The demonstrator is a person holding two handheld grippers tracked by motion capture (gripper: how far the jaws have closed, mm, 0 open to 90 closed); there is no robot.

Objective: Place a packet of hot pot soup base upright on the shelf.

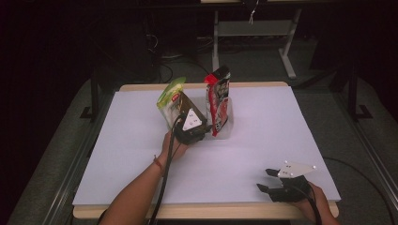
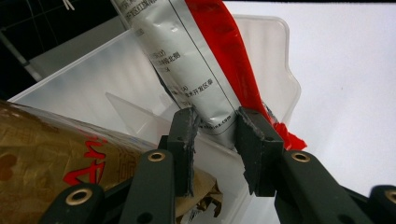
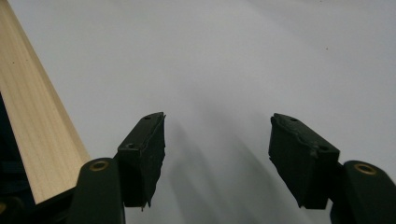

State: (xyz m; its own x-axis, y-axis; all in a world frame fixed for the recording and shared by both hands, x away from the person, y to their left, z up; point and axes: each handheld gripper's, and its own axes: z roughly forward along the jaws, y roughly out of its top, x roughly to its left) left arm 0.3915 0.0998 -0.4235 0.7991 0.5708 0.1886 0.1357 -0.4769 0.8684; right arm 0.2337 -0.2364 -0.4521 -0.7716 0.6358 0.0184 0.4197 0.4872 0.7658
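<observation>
A: At the middle of the table, our left gripper sits against the clear plastic bin, where the red-and-silver pouch stands upright. The green-and-gold pouch leans just beside it, on the left.

B: In the left gripper view, our jaws stand part-way closed with a gap between them, and the red-and-silver pouch lies beyond that gap. We cannot tell whether the pads press on anything; the gold pouch lies alongside the left jaw.

A: So we judge we are settling the second pouch into the bin.

B: Next we need to ease it over the bin's wall without tipping its neighbour.

A: And our right gripper rests near the front edge, jaws spread wide over bare table, grasping nothing.
</observation>
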